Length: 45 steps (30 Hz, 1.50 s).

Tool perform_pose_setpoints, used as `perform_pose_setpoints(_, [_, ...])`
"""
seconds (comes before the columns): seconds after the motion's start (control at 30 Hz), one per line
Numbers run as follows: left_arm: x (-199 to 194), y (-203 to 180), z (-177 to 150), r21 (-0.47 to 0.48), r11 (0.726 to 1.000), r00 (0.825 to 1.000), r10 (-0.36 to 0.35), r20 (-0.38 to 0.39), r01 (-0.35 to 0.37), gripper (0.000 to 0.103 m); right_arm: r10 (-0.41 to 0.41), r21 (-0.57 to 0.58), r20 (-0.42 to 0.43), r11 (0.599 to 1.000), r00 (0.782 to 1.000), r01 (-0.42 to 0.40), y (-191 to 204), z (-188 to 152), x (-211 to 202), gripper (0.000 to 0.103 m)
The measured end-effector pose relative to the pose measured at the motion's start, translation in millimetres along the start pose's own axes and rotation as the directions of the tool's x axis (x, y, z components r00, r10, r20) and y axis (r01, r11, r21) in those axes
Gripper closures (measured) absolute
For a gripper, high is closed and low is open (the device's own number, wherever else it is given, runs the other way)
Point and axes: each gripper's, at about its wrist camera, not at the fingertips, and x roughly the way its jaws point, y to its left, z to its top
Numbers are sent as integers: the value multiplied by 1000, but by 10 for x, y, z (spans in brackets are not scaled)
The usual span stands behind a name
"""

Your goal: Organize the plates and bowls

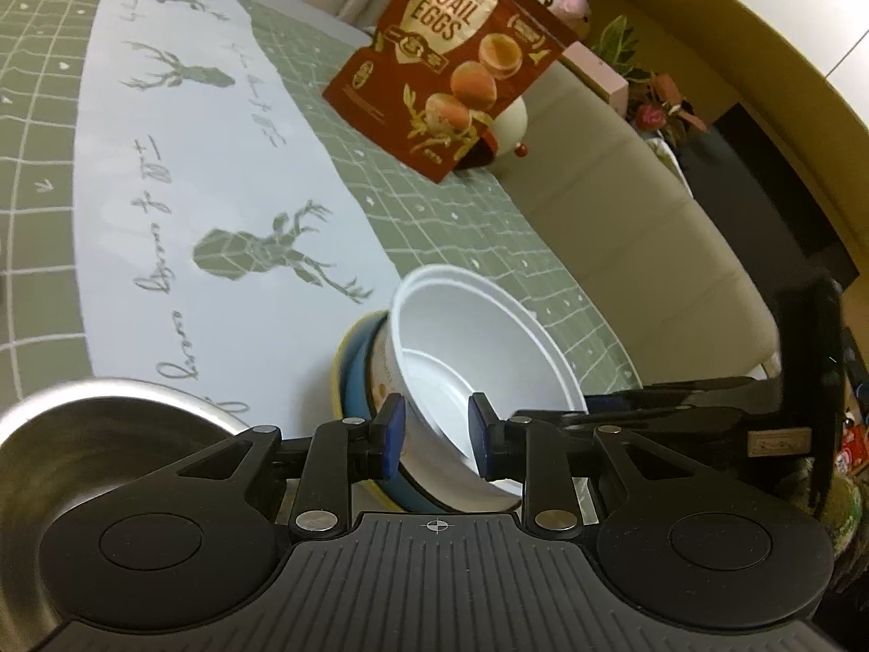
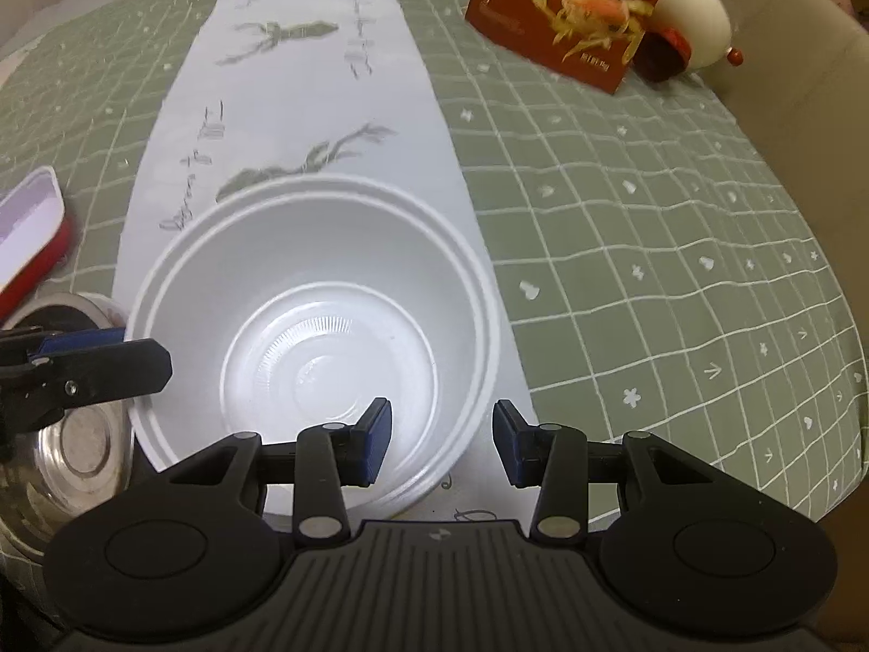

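A white plastic bowl [image 1: 461, 348] sits nested in a blue bowl [image 1: 361, 380] with a yellow rim. My left gripper [image 1: 437, 434] is open, its fingers straddling the white bowl's near wall. In the right wrist view the white bowl [image 2: 326, 293] stands upright, and my right gripper [image 2: 441, 443] is open with its left finger inside the bowl and its right finger outside the rim. A steel bowl [image 1: 92, 451] lies to the left, also seen in the right wrist view [image 2: 76, 434]. The left gripper's finger [image 2: 92, 364] shows at the white bowl's left rim.
A red quail-eggs pouch [image 1: 451, 70] stands at the far side of the green checked tablecloth [image 2: 652, 217], with a white round pot [image 2: 695, 22] behind it. A red-and-white tray [image 2: 32, 233] lies at the left. A beige sofa [image 1: 652, 206] borders the table's right edge.
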Motion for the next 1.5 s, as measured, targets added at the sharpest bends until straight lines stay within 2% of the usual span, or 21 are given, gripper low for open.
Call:
perform_pose_setpoints(0.1, [-267, 91, 9, 12, 1000, 999, 21, 45, -21, 75, -14, -13, 123, 1000, 992, 15, 41, -68, -322, 62])
perform_pose_setpoints(0.17, [-482, 158, -5, 21, 998, 995, 52, 85, -54, 75, -1, -27, 209, 1000, 978, 7, 82, -124, -541, 61])
perform_pose_setpoints(0.23, [-725, 254, -38, 17, 994, 986, 106, 127, -109, 75, 31, -49, 293, 999, 956, -17, 140, -202, -727, 44])
perform_pose_setpoints(0.3, [-967, 351, -80, 3, 984, 968, 177, 176, -180, 75, 56, -68, 356, 997, 933, -34, 227, -276, -845, 37])
perform_pose_setpoints(0.37, [-1150, 417, -123, 3, 966, 945, 253, 208, -259, 75, 117, -101, 369, 991, 922, -86, 336, -341, -902, 37])
perform_pose_setpoints(0.4, [-1221, 452, -154, 7, 955, 933, 288, 214, -297, 75, 169, -126, 359, 983, 918, -132, 412, -384, -916, 37])
perform_pose_setpoints(0.47, [-1287, 563, -214, 0, 942, 924, 328, 197, -335, 75, 236, -167, 327, 968, 915, -190, 557, -428, -894, 37])
perform_pose_setpoints(0.6, [-1258, 814, -274, -59, 946, 938, 325, 125, -320, 75, 287, -234, 204, 943, 936, -238, 885, -580, -695, 37])
perform_pose_setpoints(0.7, [-1226, 865, -299, -68, 950, 945, 310, 102, -304, 75, 305, -236, 128, 934, 944, -270, 1033, -656, -500, 37])
perform_pose_setpoints(0.77, [-1212, 884, -309, -65, 951, 948, 307, 89, -302, 75, 311, -186, 86, 938, 946, -292, 1062, -649, -357, 37])
perform_pose_setpoints(0.83, [-1196, 891, -315, -67, 945, 942, 325, 85, -320, 75, 326, -117, 50, 941, 944, -318, 1033, -635, -234, 37])
perform_pose_setpoints(1.0, [-1150, 971, -351, -79, 937, 937, 345, 49, -340, 75, 348, 17, 15, 937, 937, -349, 964, -670, 18, 37])
perform_pose_setpoints(1.1, [-1116, 993, -366, -66, 927, 928, 371, 29, -368, 73, 385, 67, -12, 921, 923, -384, 965, -731, 132, 37])
perform_pose_setpoints(1.2, [-1054, 1026, -369, -68, 931, 933, 359, -3, -358, 72, 448, 114, -46, 890, 893, -441, 974, -760, 231, 37])
perform_pose_setpoints(1.37, [-905, 1059, -392, -50, 930, 931, 361, -54, -364, 72, 533, 132, -86, 844, 842, -520, 1071, -790, 315, 38])
perform_pose_setpoints(1.5, [-883, 1062, -392, -63, 926, 928, 368, -53, -371, 71, 546, 115, -82, 836, 834, -536, 1137, -774, 323, 42])
